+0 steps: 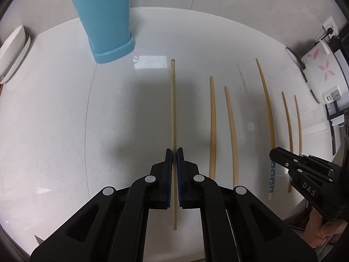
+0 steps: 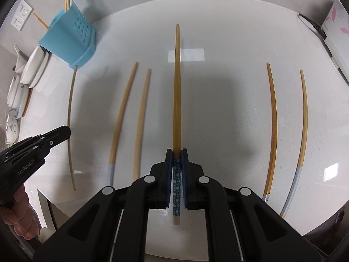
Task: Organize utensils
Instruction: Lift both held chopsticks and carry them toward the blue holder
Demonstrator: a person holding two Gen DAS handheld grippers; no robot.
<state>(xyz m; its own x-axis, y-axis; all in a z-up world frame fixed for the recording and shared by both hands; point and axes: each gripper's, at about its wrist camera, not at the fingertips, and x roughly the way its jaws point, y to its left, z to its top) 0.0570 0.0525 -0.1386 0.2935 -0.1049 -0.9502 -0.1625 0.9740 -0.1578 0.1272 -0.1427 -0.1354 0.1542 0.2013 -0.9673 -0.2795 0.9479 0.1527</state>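
My left gripper (image 1: 174, 151) is shut on a plain pale chopstick (image 1: 173, 109) that points away along the fingers. My right gripper (image 2: 177, 152) is shut on a chopstick with a blue dotted end (image 2: 177, 87); it also shows in the left wrist view (image 1: 267, 100) with the right gripper (image 1: 275, 154) around it. A blue utensil holder (image 1: 106, 19) with several chopsticks in it stands at the far left, also in the right wrist view (image 2: 67, 39). Other chopsticks lie on the white table: two between the grippers (image 2: 123, 109) (image 2: 141, 118) and two at the right (image 2: 272, 120) (image 2: 304, 118).
White dishes (image 1: 13, 52) are stacked at the table's left edge (image 2: 32, 69). A white appliance with pink flowers (image 1: 322, 69) and a cable stand at the right. The wall with sockets (image 2: 20, 17) is behind the holder. The left gripper shows at the left of the right wrist view (image 2: 63, 134).
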